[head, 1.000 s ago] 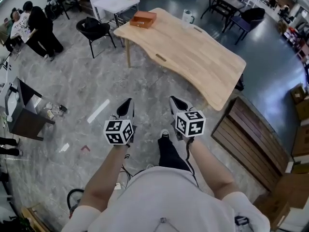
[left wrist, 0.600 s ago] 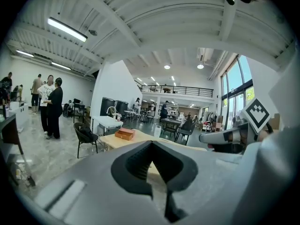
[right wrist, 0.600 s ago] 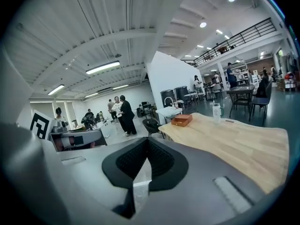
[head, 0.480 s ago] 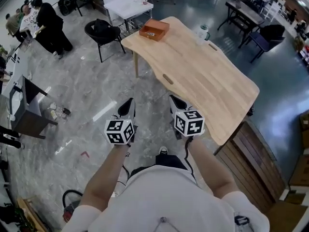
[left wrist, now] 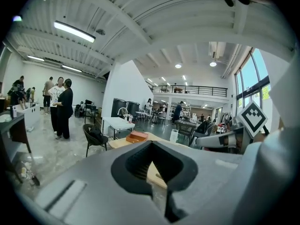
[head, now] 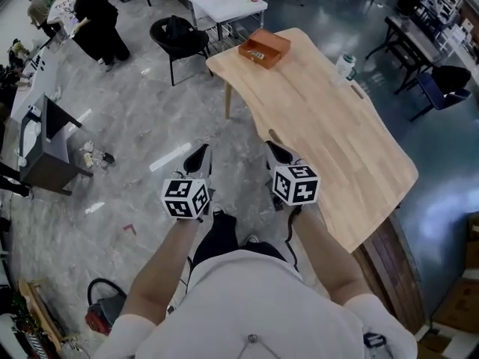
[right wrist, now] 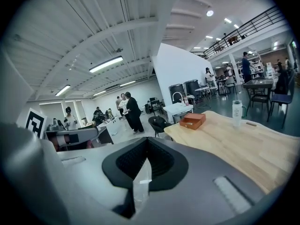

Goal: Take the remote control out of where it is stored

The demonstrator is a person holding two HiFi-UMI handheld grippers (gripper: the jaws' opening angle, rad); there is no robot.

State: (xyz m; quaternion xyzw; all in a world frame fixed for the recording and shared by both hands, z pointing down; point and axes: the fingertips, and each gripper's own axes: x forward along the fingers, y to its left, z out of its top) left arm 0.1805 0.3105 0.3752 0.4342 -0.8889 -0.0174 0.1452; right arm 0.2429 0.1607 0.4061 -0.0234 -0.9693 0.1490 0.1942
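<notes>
Remote isn't visible in any view. Best guess for the storage is the orange box, open-topped, sitting on the end of the bench farthest from the person. There's something dark inside it, too small to identify. Both grippers are well short of the box, held side by side at waist height and pointing toward it. Left gripper has its jaws together and nothing between them; it's over bare floor, off the bench side of the box line. Right gripper is the same, jaws closed and empty, and sits right at the bench edge nearest the person. From the box, the bench runs its long way back toward the person's right side, so I'd judge the right gripper has the straighter path: along the benchtop to the box. The box's long side lies roughly across the bench's width, so a reach from this end meets it broadside. Bottle stands apart from the box, off toward the opposite long edge, and looks clear of that path. Black chair stands on the floor beside the box end. Nothing is grasped, so the task looks not yet started; either gripper has to open before it gets to the box.
</notes>
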